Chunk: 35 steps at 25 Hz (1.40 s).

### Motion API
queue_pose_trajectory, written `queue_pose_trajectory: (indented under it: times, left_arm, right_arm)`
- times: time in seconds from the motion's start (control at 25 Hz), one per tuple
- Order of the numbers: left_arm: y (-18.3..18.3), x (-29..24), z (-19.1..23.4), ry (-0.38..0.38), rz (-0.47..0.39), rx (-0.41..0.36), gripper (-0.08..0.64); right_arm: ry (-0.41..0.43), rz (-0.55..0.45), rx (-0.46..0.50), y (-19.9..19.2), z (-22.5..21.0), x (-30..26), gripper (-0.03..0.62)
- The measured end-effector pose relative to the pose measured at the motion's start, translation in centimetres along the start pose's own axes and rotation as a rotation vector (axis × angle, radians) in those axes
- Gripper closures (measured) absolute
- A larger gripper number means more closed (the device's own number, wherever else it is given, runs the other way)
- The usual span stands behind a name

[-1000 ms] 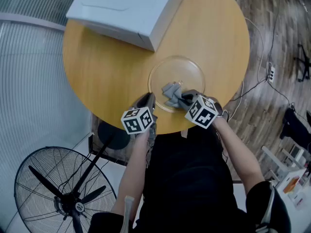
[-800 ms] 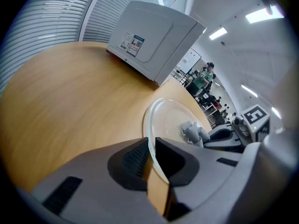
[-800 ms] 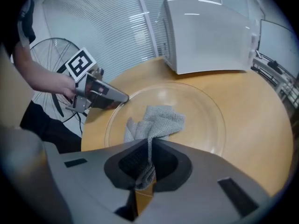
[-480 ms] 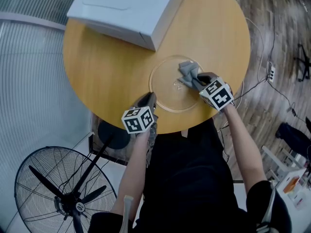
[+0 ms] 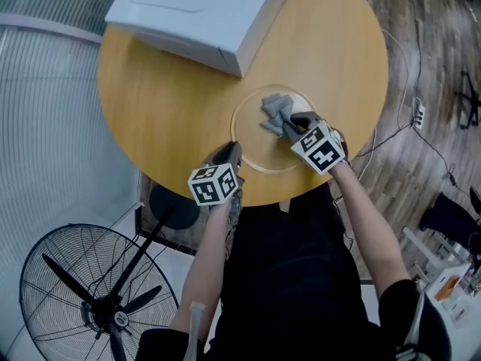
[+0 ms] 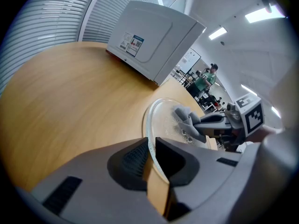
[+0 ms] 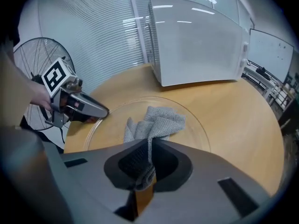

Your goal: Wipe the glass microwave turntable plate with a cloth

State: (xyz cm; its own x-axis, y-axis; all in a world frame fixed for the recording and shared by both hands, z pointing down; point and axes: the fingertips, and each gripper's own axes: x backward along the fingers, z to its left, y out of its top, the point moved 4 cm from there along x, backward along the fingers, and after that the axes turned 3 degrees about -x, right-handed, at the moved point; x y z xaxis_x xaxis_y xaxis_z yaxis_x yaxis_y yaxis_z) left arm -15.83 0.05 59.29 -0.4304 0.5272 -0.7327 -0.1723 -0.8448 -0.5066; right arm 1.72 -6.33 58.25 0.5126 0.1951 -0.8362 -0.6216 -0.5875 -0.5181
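Observation:
The clear glass turntable plate (image 5: 254, 140) lies flat on the round wooden table (image 5: 165, 104), near its front edge. My left gripper (image 5: 231, 151) is shut on the plate's near-left rim; in the left gripper view the jaws (image 6: 150, 149) clamp the glass edge. My right gripper (image 5: 290, 129) is shut on a crumpled grey cloth (image 5: 276, 111) that rests on the far half of the plate. In the right gripper view the cloth (image 7: 156, 121) runs from between the jaws (image 7: 148, 158) onto the glass (image 7: 198, 127).
A white microwave (image 5: 197, 13) stands at the back of the table, beyond the plate. A black floor fan (image 5: 98, 295) stands on the floor at the lower left. Cables and a power strip (image 5: 418, 113) lie on the wooden floor to the right.
My right gripper has dragged the cloth from the near part of the plate to its far right, then a little leftwards along the far side. The left gripper and plate stayed put.

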Motion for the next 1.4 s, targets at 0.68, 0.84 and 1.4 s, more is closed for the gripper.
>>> queue_pose_trajectory:
  times: [0.68, 0.84, 1.4]
  left_arm:
    - [0.0, 0.0, 0.1, 0.003, 0.001, 0.001, 0.515]
    - [-0.1, -0.1, 0.0, -0.001, 0.001, 0.004, 0.515]
    - [-0.1, 0.0, -0.1, -0.005, 0.002, 0.001, 0.514]
  right_arm:
    - [0.159, 0.012, 0.153, 1.5, 8.9, -3.5, 0.566]
    - [0.115, -0.016, 0.11, 1.5, 6.6, -3.0, 0.566]
    - [-0.139, -0.076, -0.195, 1.0, -4.4, 0.3, 0.566]
